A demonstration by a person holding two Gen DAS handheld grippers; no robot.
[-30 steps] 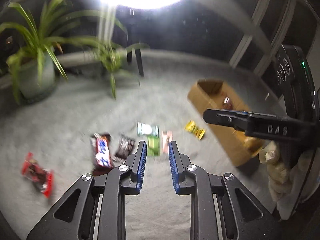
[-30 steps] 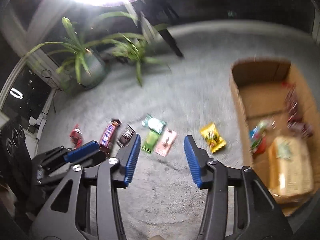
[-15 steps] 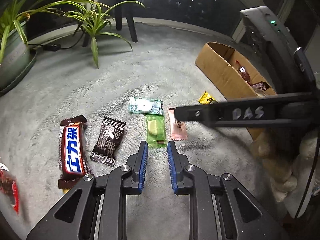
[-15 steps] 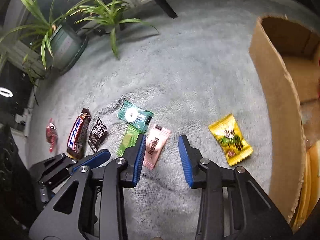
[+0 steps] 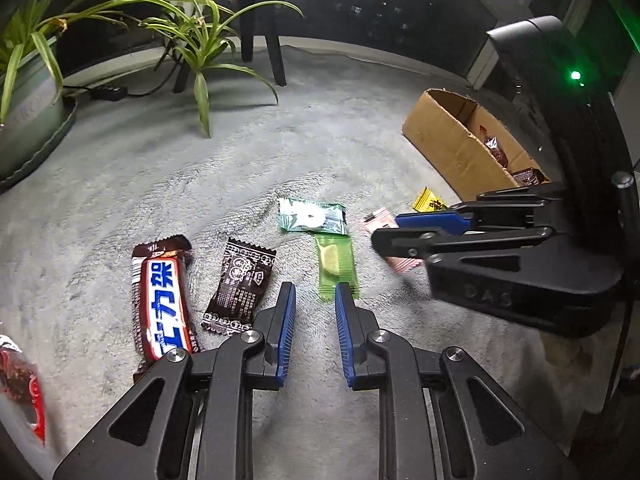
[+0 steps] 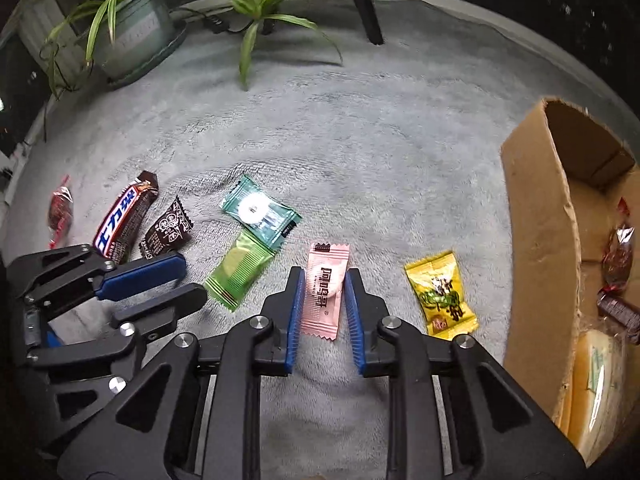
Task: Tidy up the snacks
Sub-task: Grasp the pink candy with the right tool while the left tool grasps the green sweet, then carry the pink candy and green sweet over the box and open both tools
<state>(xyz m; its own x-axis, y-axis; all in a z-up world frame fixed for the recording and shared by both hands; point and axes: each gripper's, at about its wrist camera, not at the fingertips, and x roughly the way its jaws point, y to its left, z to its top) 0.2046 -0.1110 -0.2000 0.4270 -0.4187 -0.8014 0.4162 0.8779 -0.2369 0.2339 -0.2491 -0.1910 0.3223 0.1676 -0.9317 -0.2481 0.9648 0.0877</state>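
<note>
left wrist view: looks steeply down along its own fingers at the carpet (image 5: 280, 152) from close above, plants at 11 o'clock, box (image 5: 452, 140) at 2 o'clock. right wrist view: steeper and nearer, box (image 6: 536, 220) at 3 o'clock. both share the snack row, including the green packet (image 5: 334, 264) (image 6: 240, 272); each camera shows the other gripper at its edge.

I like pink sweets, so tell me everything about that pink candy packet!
The pink candy packet is a flat, glossy wrapper with dark printed characters and zigzag ends. It lies lengthwise on the grey carpet, between the right gripper's blue pads, which press its long sides. A lime-green packet lies apart on one side, a yellow one on the other.
</note>
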